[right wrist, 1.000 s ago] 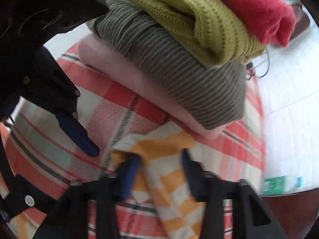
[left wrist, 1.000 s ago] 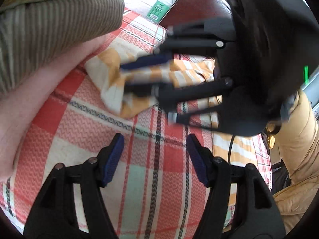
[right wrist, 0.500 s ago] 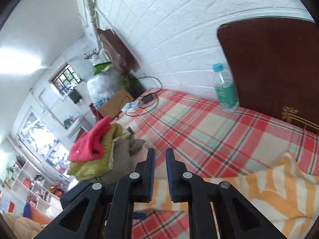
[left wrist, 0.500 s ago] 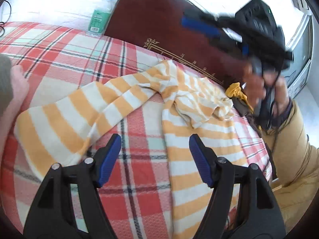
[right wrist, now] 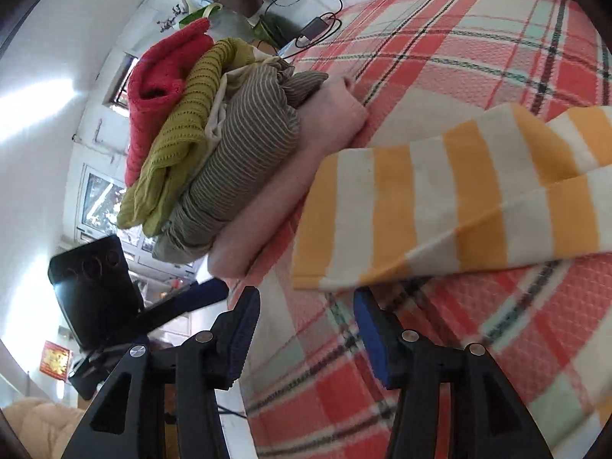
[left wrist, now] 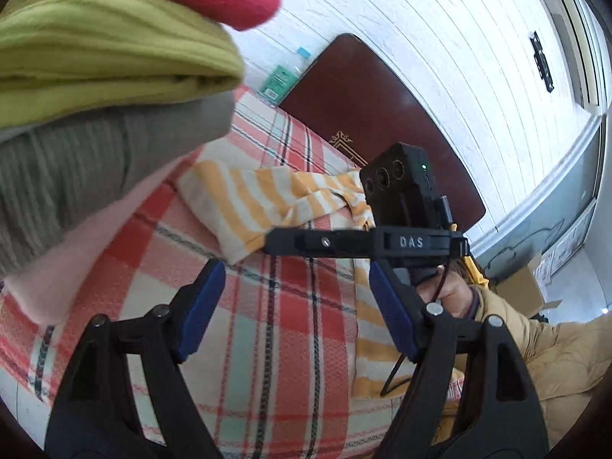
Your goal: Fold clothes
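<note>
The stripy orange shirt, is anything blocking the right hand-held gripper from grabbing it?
Nothing visible does. The right hand-held gripper is open just short of the striped shirt's sleeve end, with only bare plaid blanket between. The folded pile sits off to the side.

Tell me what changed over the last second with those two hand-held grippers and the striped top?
A second ago the right hand-held gripper was closing around the orange-striped top's sleeve end; half a second ago it was shut and lifted away; now it is open and low beside that sleeve end, gripping nothing. The left hand-held gripper stayed open and empty. The folded stack and plaid blanket look unchanged.
</note>
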Motion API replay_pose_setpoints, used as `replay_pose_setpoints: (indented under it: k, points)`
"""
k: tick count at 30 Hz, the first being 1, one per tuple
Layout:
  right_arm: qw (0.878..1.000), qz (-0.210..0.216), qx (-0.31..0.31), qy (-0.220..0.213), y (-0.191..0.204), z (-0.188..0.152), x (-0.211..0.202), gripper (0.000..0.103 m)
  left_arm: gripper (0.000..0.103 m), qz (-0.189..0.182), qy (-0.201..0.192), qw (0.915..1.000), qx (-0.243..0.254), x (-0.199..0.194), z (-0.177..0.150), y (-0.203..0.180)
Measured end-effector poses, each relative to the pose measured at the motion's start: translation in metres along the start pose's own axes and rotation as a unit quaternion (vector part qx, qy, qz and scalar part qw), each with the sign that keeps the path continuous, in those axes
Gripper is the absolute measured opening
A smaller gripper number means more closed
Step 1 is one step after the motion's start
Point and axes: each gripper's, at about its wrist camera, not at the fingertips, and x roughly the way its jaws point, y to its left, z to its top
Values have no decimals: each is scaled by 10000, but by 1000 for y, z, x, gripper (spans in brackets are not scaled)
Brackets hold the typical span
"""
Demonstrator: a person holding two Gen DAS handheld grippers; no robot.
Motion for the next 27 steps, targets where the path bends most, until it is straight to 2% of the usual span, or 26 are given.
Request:
replay_pose_setpoints:
  k: [4,6,7,10,13,17,21,23,25,27]
  points:
    - [9990,42,310,-332,1,13,23,53,78,-52,60,10000,1,6,2,-1]
    - [9976,125,481,-492,0,20,22,27,78,-88,106,9999,96,9,3,-7]
    - [9965,229,561,-584,-2,23,18,5,78,-128,156,9997,158,14,4,-11]
    - [9881,681,728,-1172,-2,30,-22,6,78,-254,310,9986,345,30,8,-25]
    - [9700,1115,935,-1949,-8,33,-81,6,78,-380,464,9968,531,46,12,-38]
    - [9433,1174,1112,-2900,-24,5,-167,6,78,-547,669,9932,779,67,17,-56]
    - [9070,1221,1278,-3823,-40,-23,-253,6,78,-727,948,9868,1090,96,22,-80]
    - [8887,1091,1593,-4159,-59,-53,-283,6,78,-836,1137,9819,1263,115,24,-96]
    - [8760,776,2124,-4260,-87,-86,-293,8,78,-905,1320,9770,1409,134,23,-110]
    - [8609,424,2677,-4306,-115,-119,-301,17,78,-958,1525,9715,1538,154,22,-124]
